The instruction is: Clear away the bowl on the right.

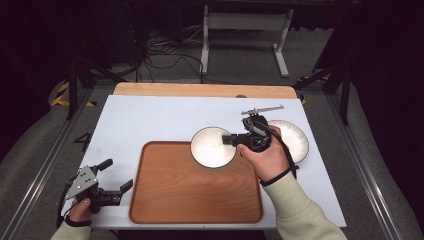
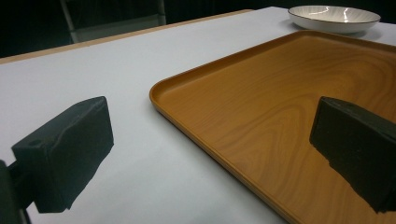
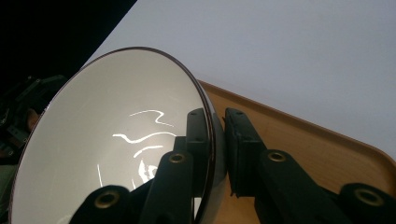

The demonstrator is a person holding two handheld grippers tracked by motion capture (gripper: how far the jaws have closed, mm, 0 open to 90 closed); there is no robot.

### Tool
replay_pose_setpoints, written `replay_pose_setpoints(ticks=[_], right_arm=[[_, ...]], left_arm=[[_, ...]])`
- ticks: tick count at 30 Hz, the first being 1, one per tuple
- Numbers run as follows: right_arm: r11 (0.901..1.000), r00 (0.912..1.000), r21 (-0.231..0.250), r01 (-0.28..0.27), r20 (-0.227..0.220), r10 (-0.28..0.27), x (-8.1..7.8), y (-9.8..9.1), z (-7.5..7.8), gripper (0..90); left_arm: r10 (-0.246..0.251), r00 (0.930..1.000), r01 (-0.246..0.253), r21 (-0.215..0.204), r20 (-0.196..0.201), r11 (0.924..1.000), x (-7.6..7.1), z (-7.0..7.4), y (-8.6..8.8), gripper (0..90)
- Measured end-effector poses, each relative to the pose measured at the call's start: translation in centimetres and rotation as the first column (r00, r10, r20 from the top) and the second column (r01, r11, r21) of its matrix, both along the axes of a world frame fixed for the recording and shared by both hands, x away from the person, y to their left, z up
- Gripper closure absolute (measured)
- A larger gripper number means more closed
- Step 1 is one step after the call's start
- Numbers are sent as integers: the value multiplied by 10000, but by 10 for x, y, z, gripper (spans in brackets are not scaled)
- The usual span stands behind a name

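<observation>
Up close in the right gripper view, right gripper (image 3: 218, 140) clamped on the rim of a white bowl (image 3: 112, 140), one jaw inside, one outside. Seen from above at centre frame, bowl held over the far edge of the wooden tray (image 1: 195, 210). Lower left, left gripper (image 1: 116, 176) resting with jaws wide apart, nothing between. Right of centre, a second white plate (image 1: 296, 137) on the pale tabletop (image 1: 150, 120). Beyond, grey floor with cables (image 1: 165, 55) and a white frame leg (image 1: 280, 50) at top.

Bowl (image 1: 212, 146) above tray's (image 1: 190, 195) far edge
</observation>
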State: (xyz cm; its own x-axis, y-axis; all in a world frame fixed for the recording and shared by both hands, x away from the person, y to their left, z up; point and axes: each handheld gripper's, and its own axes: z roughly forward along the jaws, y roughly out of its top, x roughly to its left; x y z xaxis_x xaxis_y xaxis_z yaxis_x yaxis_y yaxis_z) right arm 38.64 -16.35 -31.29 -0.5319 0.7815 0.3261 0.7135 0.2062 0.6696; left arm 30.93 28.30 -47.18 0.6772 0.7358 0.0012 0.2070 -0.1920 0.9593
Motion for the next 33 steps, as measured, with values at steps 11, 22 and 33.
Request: replay_pose_setpoints(ticks=[11,22,33], right_arm=[[9991,9985,-50,-426,-348,424,-2,19,-21,807],[9980,9962,-218,-596,-655,581,-1,30,-48,804],[9973,9941,-356,-645,-900,611,1,35,-70,802]], left_arm=[[5,10000,-5,0,-14,10000,0,0,0,3],[-5,10000,5,4,1,10000,0,0,0,3],[-7,10000,7,7,2,10000,0,0,0,3]])
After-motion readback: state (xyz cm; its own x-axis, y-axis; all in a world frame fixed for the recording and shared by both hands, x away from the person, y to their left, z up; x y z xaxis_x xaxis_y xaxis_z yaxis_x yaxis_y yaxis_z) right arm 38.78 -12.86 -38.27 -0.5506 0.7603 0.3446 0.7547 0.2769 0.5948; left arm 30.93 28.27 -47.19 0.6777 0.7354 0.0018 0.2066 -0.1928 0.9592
